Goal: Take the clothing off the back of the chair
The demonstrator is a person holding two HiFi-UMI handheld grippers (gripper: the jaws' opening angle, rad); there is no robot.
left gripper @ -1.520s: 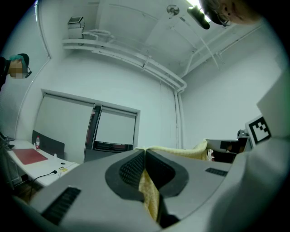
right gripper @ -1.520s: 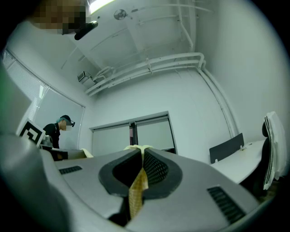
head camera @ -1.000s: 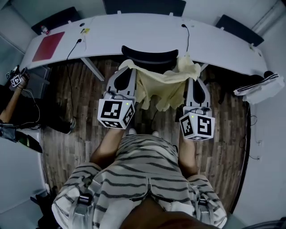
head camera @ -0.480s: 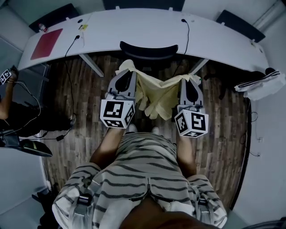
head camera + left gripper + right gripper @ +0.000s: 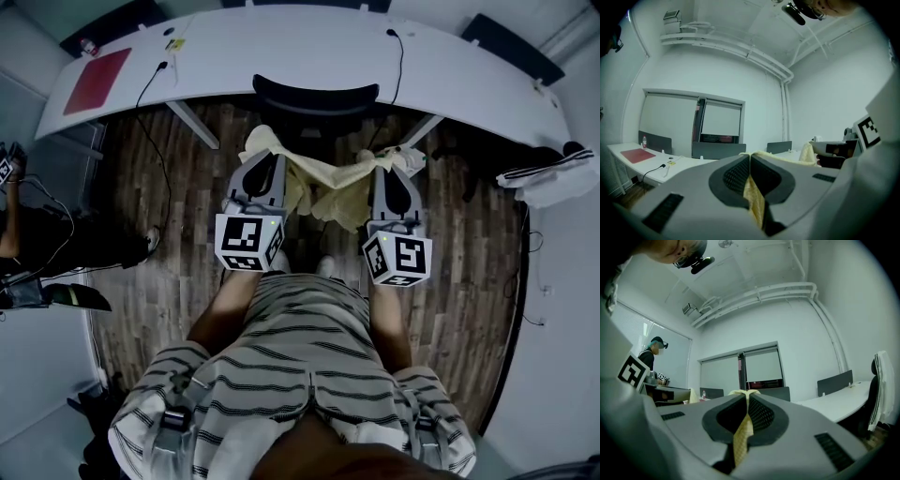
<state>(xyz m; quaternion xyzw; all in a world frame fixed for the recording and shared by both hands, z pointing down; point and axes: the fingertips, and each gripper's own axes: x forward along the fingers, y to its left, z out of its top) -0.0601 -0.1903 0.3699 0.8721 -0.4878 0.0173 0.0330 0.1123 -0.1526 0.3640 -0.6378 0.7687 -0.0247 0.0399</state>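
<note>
Between the person and the chair (image 5: pixel 315 94), the garment (image 5: pixel 339 184) now hangs slung from claw to claw. A second ago it sat higher and wider, its top edge close against the chair back. Both hands have since come down and drawn in towards the person, and the cloth has bunched into a shorter sag that stands apart from the chair at twelve o'clock, which is tucked under the table (image 5: pixel 469 80). The left claw (image 5: pixel 266 153) is pinched tight on one yellow edge, at about eleven o'clock from the person. The right claw (image 5: pixel 395 159) is clamped just as tight on the other edge at one o'clock, with cloth squeezed between the pads of each. To my eye the garment is off the chair back, so the task looks all but done — only carrying it clear or setting it down seems left.
</note>
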